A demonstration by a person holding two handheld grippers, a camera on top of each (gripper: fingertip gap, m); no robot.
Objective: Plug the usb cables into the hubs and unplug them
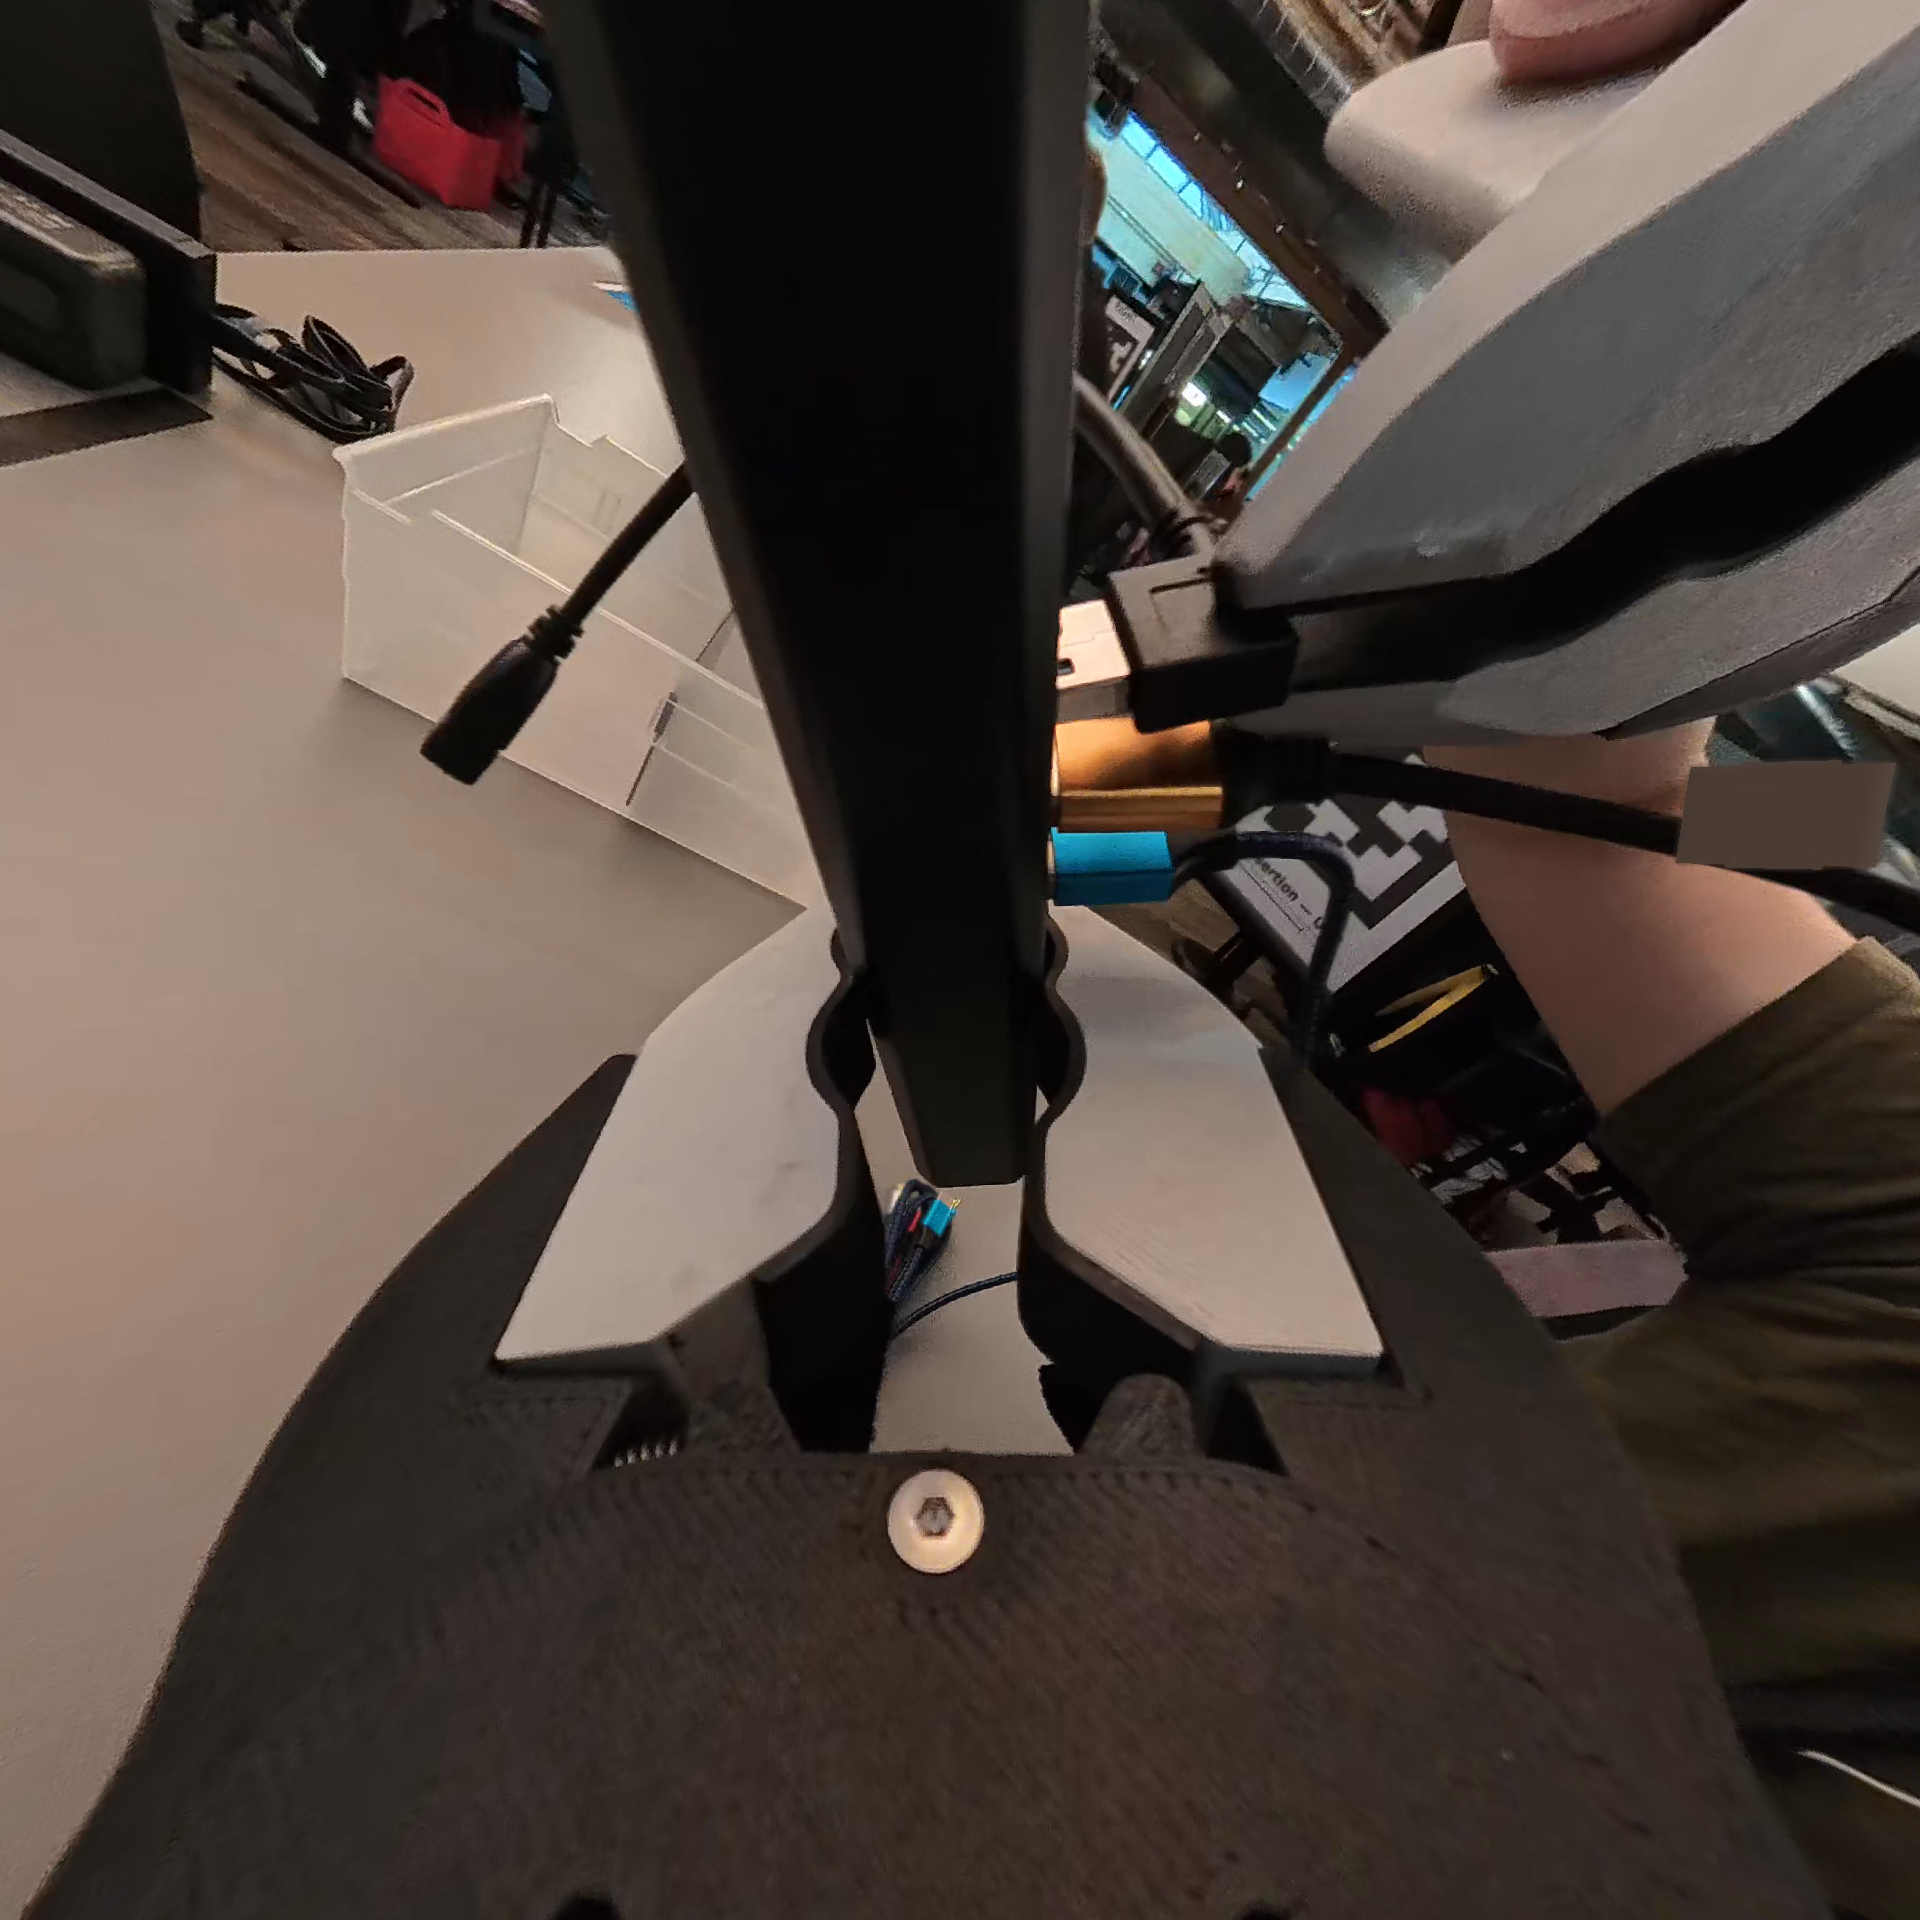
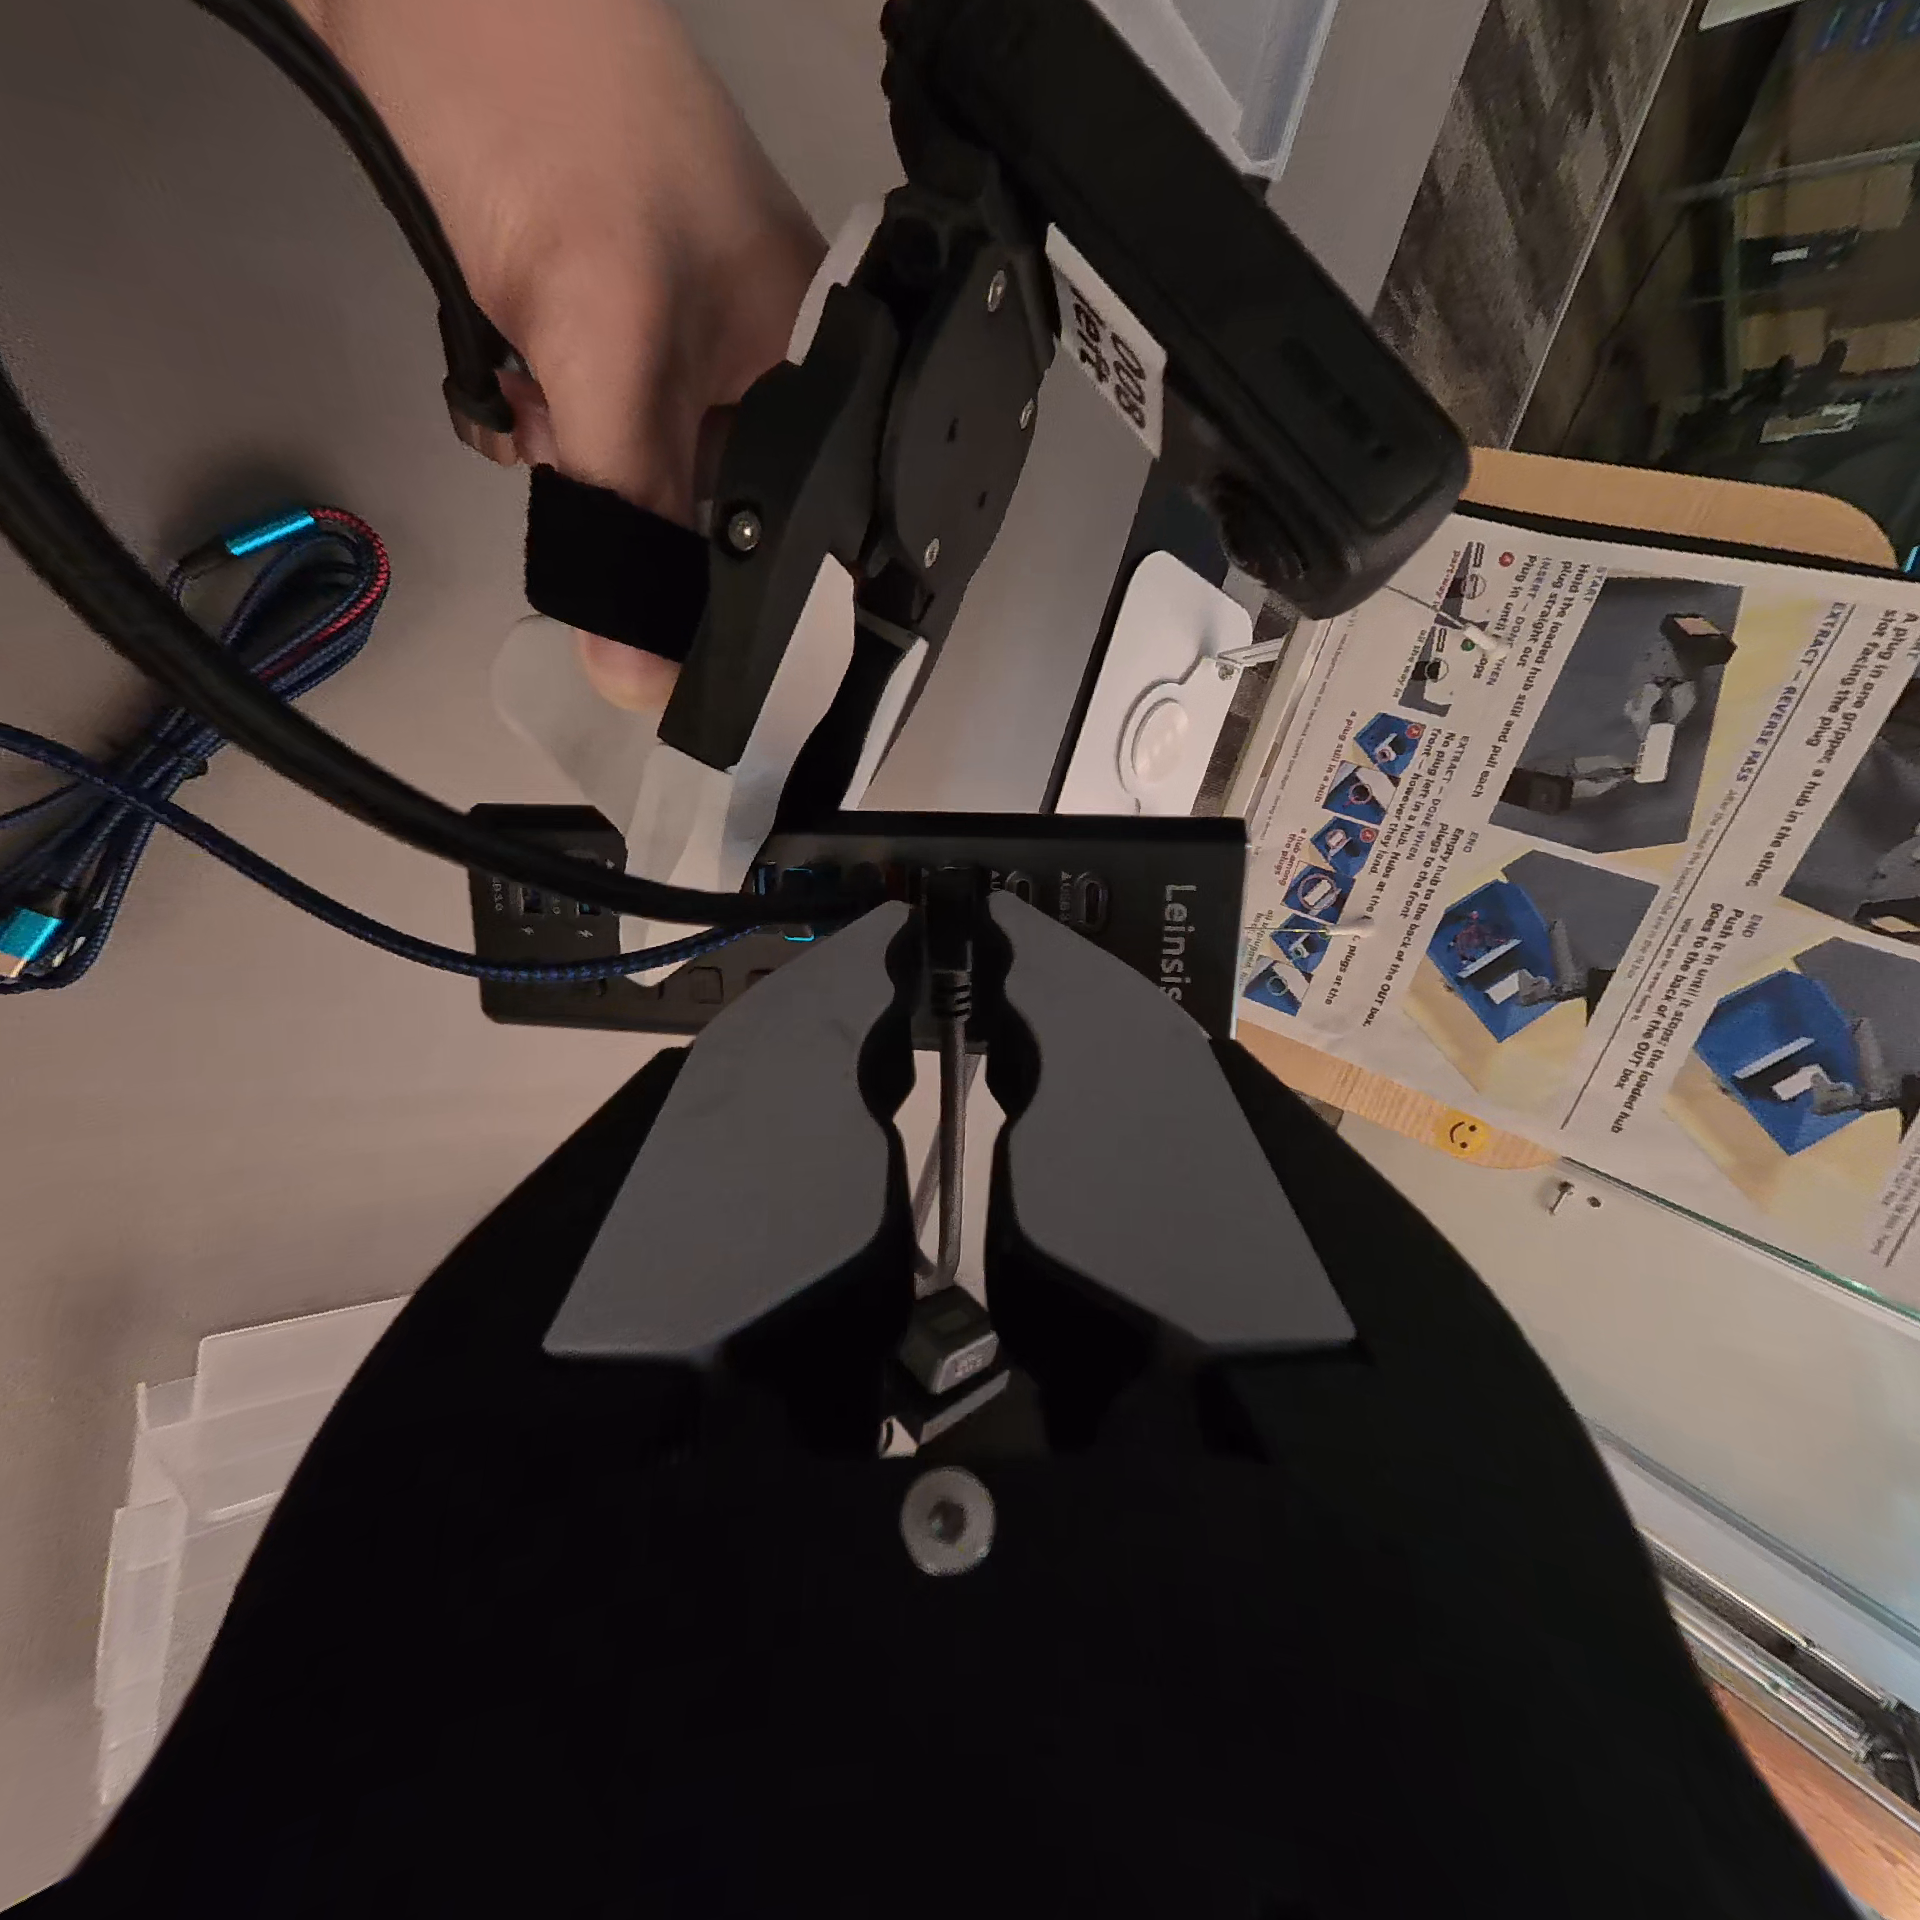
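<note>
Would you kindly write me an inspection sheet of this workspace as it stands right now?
Surface: pale grey table, bare in places.
Job's things: black hub clamped upright; black plug at its ports, gold plug and blue plug seated below.
Clutter: clear plastic bin; instruction sheet.
Grippers: left gripper shut on hub; right gripper shut on black plug.
Cables: braided blue cable coiled on table; loose black connector.
Surroundings: red bag on floor.

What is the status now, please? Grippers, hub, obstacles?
Left gripper shut on black hub. Right gripper shut on black plug, at hub port. Two neighbour cables crowd it.
</note>
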